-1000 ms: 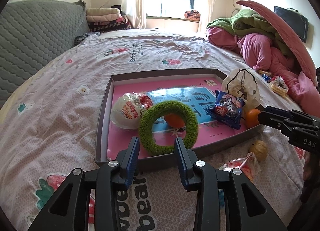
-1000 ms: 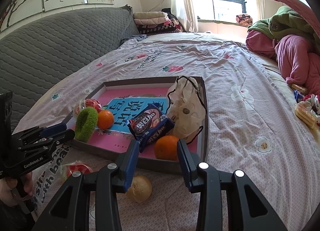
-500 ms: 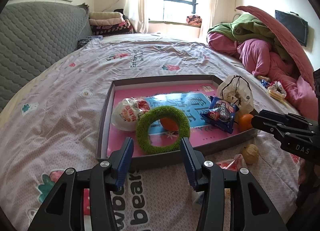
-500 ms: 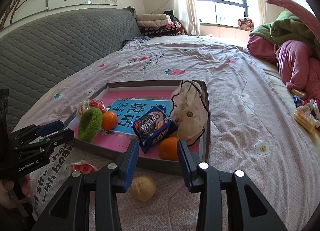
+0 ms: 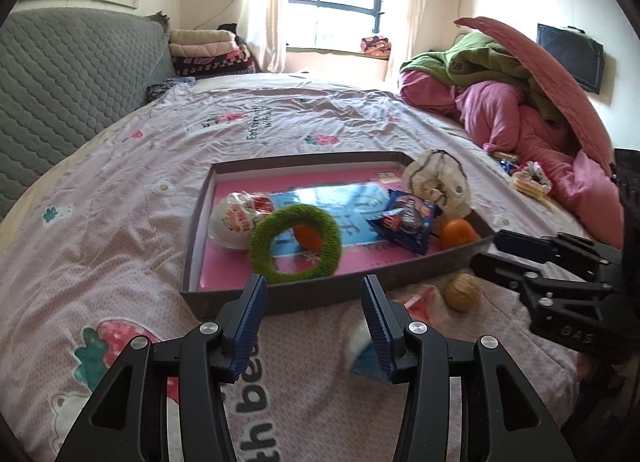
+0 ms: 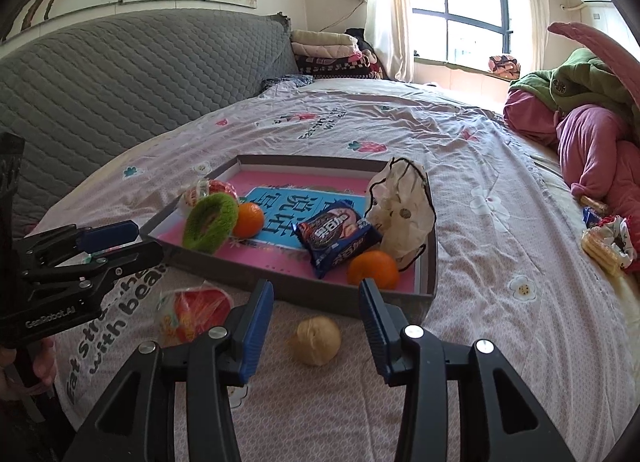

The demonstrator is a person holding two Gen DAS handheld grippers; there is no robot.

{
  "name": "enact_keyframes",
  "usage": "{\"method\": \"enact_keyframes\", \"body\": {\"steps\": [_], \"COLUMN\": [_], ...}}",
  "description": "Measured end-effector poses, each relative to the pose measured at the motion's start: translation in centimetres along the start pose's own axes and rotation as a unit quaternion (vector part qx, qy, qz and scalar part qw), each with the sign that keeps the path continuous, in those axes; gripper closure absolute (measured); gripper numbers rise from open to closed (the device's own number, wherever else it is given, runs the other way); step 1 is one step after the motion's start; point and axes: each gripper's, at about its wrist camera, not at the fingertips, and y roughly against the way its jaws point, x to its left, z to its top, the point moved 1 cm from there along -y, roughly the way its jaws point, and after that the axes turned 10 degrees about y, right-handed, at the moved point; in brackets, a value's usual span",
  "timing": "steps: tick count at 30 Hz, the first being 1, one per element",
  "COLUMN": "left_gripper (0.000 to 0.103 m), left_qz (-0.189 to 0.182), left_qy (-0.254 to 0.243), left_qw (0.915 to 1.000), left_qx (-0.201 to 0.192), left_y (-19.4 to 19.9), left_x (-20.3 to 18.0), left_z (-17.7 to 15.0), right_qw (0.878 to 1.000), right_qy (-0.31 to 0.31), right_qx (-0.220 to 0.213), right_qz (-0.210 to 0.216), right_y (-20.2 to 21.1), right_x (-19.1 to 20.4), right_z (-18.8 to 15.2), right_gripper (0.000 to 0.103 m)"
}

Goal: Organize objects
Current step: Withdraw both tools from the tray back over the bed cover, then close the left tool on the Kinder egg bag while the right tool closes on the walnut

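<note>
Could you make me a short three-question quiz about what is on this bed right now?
1. True or false: the green ring lies inside the tray.
2. How many oranges are in the tray?
3. Which lies on the bedspread outside the tray, just ahead of the right hand-held gripper: A) the walnut, B) the blue snack packet, C) the drawstring bag?

Key
1. True.
2. Two: one beside the green ring, one at the near right corner.
3. A. The walnut is on the bedspread; the packet and bag are in the tray.
</note>
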Motion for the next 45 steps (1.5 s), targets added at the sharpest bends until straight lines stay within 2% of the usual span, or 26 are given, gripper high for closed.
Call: {"method": "enact_keyframes", "body": {"steps": [11,17,28,45], "left_gripper": [0.052,0.052,0.052,0.052], "left_qz": [-0.043,-0.048,-0.051,-0.052], "left_qy": [-0.060,-0.081,-0.096,-0.080], "left_qw": [0.9973,0.9956,0.9937,0.9943], "left_qx": [0.003,0.007,0.029,0.048], "left_y": [1.8,2.2,1.4,-1.2], "left_x": [-2.9,-3.5,-3.5,-3.1], "left_z": [-2.1,-2.9,-4.2,-3.9], "right_qw": [1.000,1.000,0.999,0.998], "right_qy": [-0.003,-0.007,-0.002,0.001], "right_qx": [0.016,0.023,0.034,0.053], "right_qz": [-0.003,0.002,0.003,0.013], "right_y": [0.6,0.8,0.6,-1.0], "right_x": [0.2,0.2,0.6,0.8], "right_z": [-1.4,-2.0,-2.5,-2.7], "right_gripper": [0.059,0.059,0.059,0.059]}}
